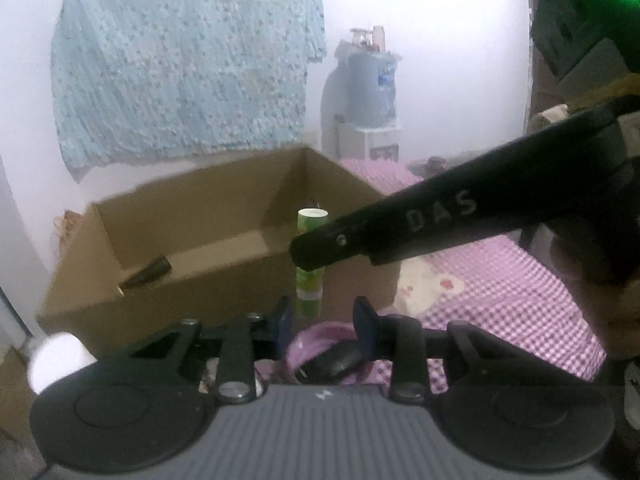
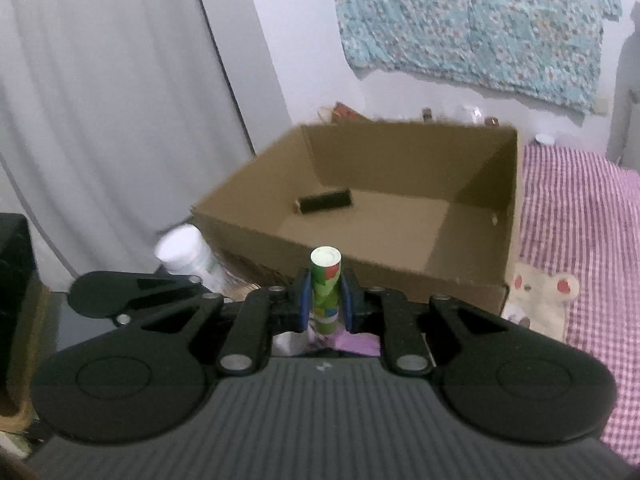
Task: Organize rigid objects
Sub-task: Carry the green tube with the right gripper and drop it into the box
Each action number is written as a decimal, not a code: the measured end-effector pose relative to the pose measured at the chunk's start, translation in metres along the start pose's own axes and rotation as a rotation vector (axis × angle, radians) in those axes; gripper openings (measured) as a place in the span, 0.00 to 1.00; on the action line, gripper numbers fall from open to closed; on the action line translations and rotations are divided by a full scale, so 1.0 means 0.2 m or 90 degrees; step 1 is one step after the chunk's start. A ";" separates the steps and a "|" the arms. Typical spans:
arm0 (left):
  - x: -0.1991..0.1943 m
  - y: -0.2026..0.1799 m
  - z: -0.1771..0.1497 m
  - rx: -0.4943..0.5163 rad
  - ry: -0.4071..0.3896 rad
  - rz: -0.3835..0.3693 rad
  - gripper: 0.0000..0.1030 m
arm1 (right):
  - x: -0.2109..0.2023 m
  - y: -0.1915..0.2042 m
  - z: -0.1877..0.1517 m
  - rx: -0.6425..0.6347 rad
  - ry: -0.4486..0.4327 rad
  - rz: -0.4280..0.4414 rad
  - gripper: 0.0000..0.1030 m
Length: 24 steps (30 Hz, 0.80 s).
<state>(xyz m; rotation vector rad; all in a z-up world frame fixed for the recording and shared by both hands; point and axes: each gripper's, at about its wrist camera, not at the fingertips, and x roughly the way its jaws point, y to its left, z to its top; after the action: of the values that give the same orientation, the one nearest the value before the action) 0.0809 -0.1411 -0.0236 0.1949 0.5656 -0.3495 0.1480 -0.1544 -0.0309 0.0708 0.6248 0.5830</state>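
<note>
A green patterned tube [image 2: 326,280] with a white cap stands upright between the blue pads of my right gripper [image 2: 326,300], which is shut on it. In the left wrist view the same tube [image 1: 310,220] is in front of the cardboard box [image 1: 192,208], with the right gripper's black finger [image 1: 340,240] reaching in across it. The open box [image 2: 400,160] holds one dark oblong item [image 2: 324,201] on its floor. My left gripper [image 1: 323,318] has its jaws somewhat apart. A purple rounded thing [image 1: 320,336] shows low in the gap, and the pads do not visibly press on it.
The box rests on a bed with a pink checked sheet [image 2: 580,220] and a bear patch [image 2: 540,288]. A white jar [image 2: 186,252] stands by the box's left corner. Behind are a grey curtain [image 2: 120,100], a blue cloth on the wall [image 1: 180,60] and a water jug [image 1: 372,88].
</note>
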 end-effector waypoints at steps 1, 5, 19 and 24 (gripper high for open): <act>-0.03 0.02 0.02 -0.002 -0.011 0.005 0.33 | -0.03 0.02 0.03 -0.002 -0.005 0.006 0.14; -0.11 0.11 0.12 -0.020 -0.047 0.028 0.33 | -0.08 0.11 0.16 -0.021 -0.025 0.036 0.14; -0.15 0.56 0.09 -0.152 -0.017 0.103 0.33 | 0.66 0.09 0.57 0.063 0.159 0.129 0.14; -0.20 0.63 0.05 -0.167 -0.015 0.108 0.34 | 0.99 0.10 0.53 0.080 0.267 0.120 0.16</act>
<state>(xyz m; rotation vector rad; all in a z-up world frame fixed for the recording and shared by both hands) 0.1019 -0.0165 0.0167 -0.0149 0.5620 -0.1098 0.3286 -0.0196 -0.0463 0.1286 1.0700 0.7490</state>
